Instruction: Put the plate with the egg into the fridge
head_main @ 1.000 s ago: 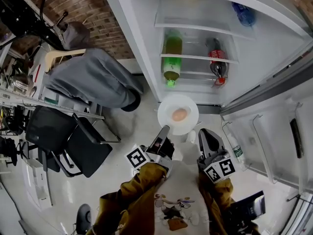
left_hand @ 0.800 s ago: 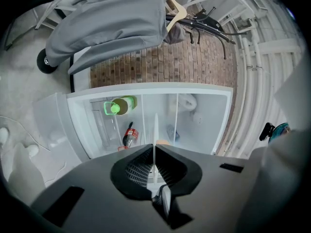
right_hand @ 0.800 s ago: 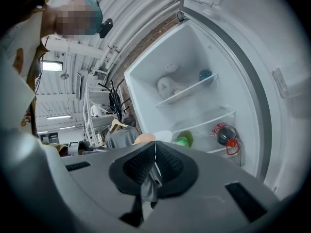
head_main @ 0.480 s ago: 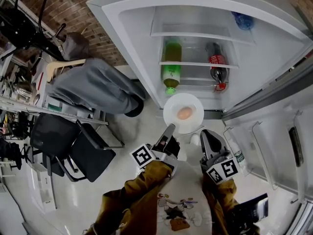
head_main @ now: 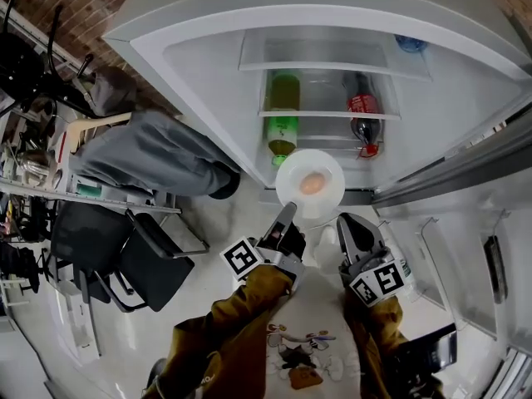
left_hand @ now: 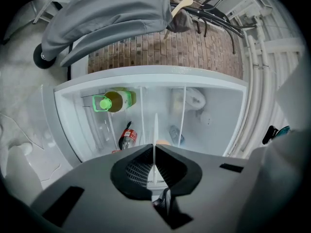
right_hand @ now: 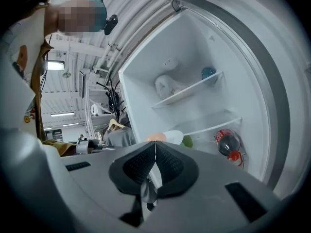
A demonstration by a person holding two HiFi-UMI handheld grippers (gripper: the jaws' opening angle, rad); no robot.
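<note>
Carrying step, near its end: the round white plate [head_main: 288,171] with the brown egg [head_main: 312,184] on it hangs just outside the open white fridge [head_main: 212,98], level with the front lip of its lower part, not yet on any shelf; the left hand-held gripper [head_main: 287,213] pinches the plate's near rim, which shows edge-on between its pressed jaws in the left gripper view; the right hand-held gripper [head_main: 345,223] sits just beside the plate with its jaws pressed together, seemingly on nothing.

Next comes a level push forward, I judge, since a one-sided hold lets the far rim sag and the egg roll.

Room: the green-capped bottle [head_main: 283,127] and the red-labelled cola bottle [head_main: 363,116] lie on the clear glass shelf [head_main: 328,113], caps toward the opening, with a gap between them that may be tight for the plate; the shelf above looks barer; the open door [head_main: 465,165] bounds the right side.
</note>
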